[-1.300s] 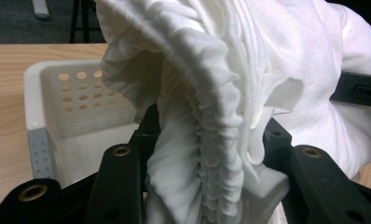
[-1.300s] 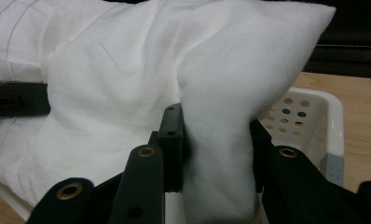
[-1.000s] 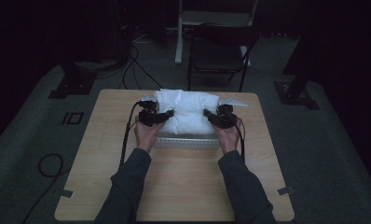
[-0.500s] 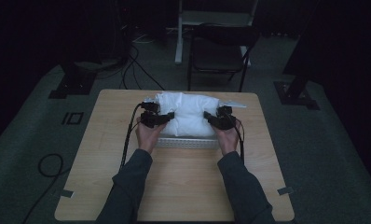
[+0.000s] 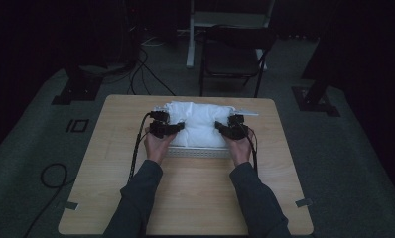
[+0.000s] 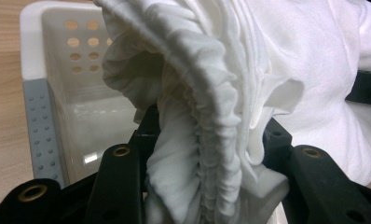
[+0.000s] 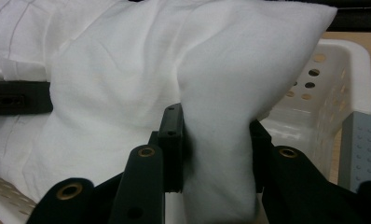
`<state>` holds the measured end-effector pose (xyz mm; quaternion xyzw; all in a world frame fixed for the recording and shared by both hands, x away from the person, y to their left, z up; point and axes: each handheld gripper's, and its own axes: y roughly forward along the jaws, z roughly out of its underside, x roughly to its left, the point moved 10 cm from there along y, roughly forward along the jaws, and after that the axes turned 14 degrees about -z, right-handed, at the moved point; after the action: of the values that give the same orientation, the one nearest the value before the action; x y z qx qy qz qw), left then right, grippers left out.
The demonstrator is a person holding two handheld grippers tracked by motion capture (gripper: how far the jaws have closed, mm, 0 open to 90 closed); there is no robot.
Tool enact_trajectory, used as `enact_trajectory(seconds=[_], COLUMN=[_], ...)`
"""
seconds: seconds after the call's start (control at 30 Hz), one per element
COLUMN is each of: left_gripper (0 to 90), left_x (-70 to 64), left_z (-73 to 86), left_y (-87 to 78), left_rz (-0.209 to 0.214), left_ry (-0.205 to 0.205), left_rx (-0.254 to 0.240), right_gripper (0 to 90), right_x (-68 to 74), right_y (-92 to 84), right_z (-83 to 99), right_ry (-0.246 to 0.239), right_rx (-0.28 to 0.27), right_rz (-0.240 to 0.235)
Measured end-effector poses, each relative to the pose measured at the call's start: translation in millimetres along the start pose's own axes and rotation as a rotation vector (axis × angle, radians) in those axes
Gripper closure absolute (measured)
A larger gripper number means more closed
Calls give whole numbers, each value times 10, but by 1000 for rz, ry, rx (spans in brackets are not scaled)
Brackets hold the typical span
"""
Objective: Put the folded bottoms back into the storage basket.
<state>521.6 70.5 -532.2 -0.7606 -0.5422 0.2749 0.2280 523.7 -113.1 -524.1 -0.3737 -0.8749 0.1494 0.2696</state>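
A bulky white cloth bulges over a white perforated basket on the wooden table. My left gripper pinches the cloth's left end; its own view has bunched, gathered folds of the cloth clamped between the black jaws above the basket's inner wall. At the cloth's right end my right gripper is shut on a thick fold of the cloth, with the basket's rim to its right. The basket's inside is mostly hidden by the cloth.
The wooden table has bare room in front of the basket and at both sides. A dark chair stands beyond the far edge. Cables lie on the floor at left. Stand bases flank the table.
Both grippers stay clamped on the cloth's ends; the hands and the cloth have barely shifted over the basket.
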Motion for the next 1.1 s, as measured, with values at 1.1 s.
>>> enact_trajectory(seconds=[1.1], left_gripper=[543], left_x=[4], left_z=[161], left_y=[193], left_rz=[-100], left_ry=[52], left_rx=[75], right_gripper=[695], right_x=[-141], right_y=[107], right_z=[189], right_ry=[49], right_rx=[90], right_rz=[56])
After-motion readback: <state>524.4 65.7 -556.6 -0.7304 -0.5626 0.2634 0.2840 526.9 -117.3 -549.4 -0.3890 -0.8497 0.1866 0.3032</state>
